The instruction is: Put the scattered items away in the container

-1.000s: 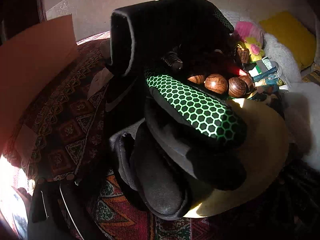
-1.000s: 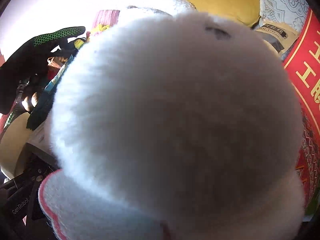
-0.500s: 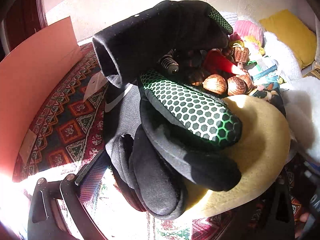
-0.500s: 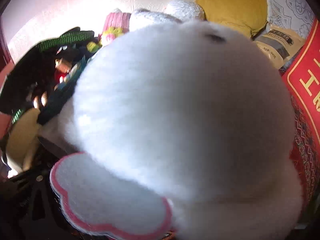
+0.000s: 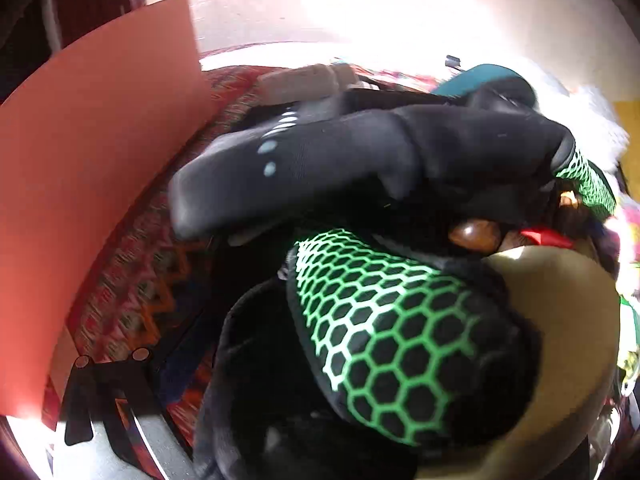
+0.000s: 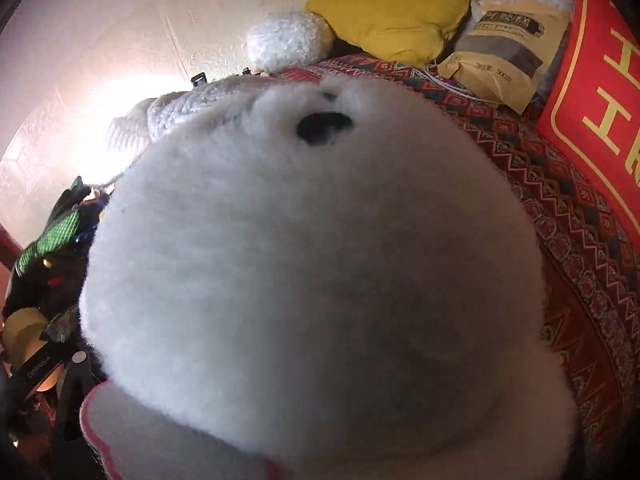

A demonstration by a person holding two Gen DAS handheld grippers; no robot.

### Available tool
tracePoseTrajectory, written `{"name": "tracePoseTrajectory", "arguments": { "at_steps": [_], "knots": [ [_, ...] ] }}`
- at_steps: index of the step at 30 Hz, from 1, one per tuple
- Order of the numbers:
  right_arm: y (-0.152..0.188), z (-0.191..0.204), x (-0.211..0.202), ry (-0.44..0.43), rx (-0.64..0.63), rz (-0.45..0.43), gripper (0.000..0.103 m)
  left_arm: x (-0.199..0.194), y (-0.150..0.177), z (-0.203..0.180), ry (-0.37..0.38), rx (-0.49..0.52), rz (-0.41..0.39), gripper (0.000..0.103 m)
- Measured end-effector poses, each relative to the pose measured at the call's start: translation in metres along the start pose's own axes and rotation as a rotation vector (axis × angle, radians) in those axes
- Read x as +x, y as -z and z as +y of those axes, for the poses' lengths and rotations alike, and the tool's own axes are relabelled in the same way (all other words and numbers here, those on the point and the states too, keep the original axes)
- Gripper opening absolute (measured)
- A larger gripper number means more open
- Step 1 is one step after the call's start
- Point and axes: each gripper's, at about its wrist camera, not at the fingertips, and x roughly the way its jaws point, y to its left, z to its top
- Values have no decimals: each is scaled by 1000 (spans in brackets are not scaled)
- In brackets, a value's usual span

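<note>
In the left wrist view a pile fills the frame: black gloves with green honeycomb grips (image 5: 392,320), wooden beads (image 5: 474,236), a red piece (image 5: 544,238) and a tan round sponge (image 5: 560,320). Only the left finger (image 5: 108,396) of my left gripper shows at bottom left; the pile hides the rest, so I cannot tell its state. In the right wrist view a white plush toy (image 6: 320,264) with a black eye fills the frame right against the camera. It hides the right gripper's fingers, which appear shut on it. The gloves show at the left edge (image 6: 48,240).
An orange card sheet (image 5: 92,184) stands on the left over a red patterned cloth (image 5: 136,280). On the right lie a yellow cushion (image 6: 384,4), a tan paper bag (image 6: 504,48), a red cushion with gold characters (image 6: 600,100) and a white fluffy item (image 6: 284,40).
The left view has closed in on the glove pile and tilted; the upper glove now lies flatter. The plush toy has shifted lower and left, uncovering more cloth and cushions behind.
</note>
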Motion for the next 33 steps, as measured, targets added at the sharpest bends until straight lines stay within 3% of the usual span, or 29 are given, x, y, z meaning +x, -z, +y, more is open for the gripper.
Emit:
{"name": "tracePoseTrajectory", "arguments": {
  "at_steps": [2, 4, 6, 9, 11, 13, 16, 18, 22, 33],
  "knots": [
    [22, 33, -12, -31, -56, 22, 103, -8, 2, 17, -28, 30, -12, 103],
    [37, 67, -11, -127, -187, 88, 103, -30, 18, 23, -16, 89, -53, 103],
    [54, 95, -19, -209, -312, 115, 102, -62, 45, 26, 36, 125, -102, 103],
    [71, 103, -49, -246, -325, 69, 102, -102, 91, 30, 112, 147, -138, 103],
    [84, 100, -72, -231, -309, 39, 102, -97, 97, 30, 108, 179, -134, 103],
    [93, 95, -80, -203, -345, 30, 102, -81, 136, 21, 92, 225, -119, 103],
    [107, 82, -40, -142, -469, 136, 103, -85, 130, 45, 145, 174, -144, 103],
    [122, 87, -35, -102, -599, 21, 102, -77, 136, 50, 136, 178, -136, 103],
    [119, 80, -37, -151, -563, 22, 103, -65, 148, 54, 143, 172, -140, 103],
    [123, 80, -42, -96, -518, 1, 103, -64, 149, 53, 149, 184, -145, 103]
  ]
}}
